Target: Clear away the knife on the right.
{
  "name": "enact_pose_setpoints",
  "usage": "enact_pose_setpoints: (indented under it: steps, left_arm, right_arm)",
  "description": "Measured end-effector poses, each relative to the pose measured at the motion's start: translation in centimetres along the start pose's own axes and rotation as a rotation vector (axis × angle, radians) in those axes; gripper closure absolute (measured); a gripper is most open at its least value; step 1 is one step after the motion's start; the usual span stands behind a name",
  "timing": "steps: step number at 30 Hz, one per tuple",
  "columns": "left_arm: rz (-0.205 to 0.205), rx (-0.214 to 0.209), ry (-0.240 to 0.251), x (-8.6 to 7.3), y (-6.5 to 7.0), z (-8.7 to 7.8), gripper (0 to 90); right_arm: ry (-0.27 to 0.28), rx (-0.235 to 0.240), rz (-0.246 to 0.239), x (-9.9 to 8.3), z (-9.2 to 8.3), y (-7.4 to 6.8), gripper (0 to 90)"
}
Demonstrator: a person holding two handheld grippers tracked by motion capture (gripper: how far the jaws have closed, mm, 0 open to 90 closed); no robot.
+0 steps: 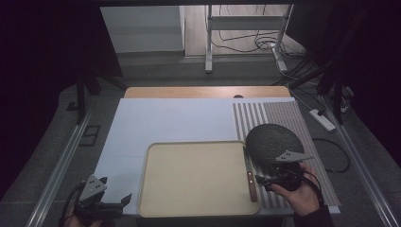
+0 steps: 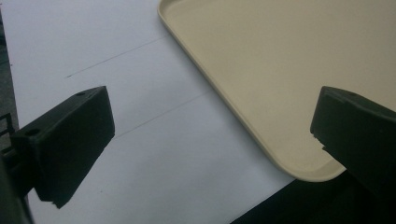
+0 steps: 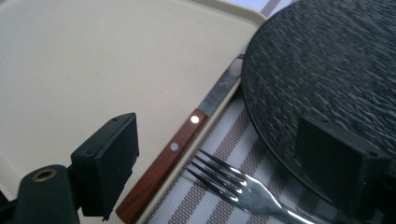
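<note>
A beige tray [image 1: 194, 177] lies at the front middle of the table. A knife [image 1: 250, 177] with a brown wooden handle rests along the tray's right rim. In the right gripper view the knife [image 3: 177, 144] lies beside a steel fork [image 3: 238, 184] on the striped placemat, next to a dark round plate [image 3: 327, 60]. My right gripper [image 1: 261, 183] hovers open just right of the knife handle, nothing gripped; its jaws [image 3: 229, 149] frame the handle and the fork tines. My left gripper [image 1: 117, 188] stands open at the tray's front left corner, and its jaws [image 2: 212, 126] are empty.
The dark plate [image 1: 272, 142] sits on a striped placemat [image 1: 283, 113] at the right. A white sheet [image 1: 170, 118] covers the table's left and middle. The tray's rounded corner [image 2: 308, 175] lies near the table's front edge. A power strip [image 1: 322, 119] lies on the floor to the right.
</note>
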State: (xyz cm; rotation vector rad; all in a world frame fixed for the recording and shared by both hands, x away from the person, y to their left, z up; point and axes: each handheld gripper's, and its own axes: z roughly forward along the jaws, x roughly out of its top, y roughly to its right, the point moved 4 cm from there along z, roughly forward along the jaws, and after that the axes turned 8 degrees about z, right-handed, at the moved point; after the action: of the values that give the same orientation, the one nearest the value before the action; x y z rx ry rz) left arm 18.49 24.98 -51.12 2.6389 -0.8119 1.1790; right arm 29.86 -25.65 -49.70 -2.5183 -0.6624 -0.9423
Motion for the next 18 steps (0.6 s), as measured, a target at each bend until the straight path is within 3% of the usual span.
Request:
enact_pose_setpoints:
  steps: [18]
  left_arm:
    - [-0.025,-0.004,0.012,-0.1,-0.2,-0.1,0.0]
  right_arm:
    - [0.036,-0.043,0.075,-2.1,-2.9,1.8,11.8]
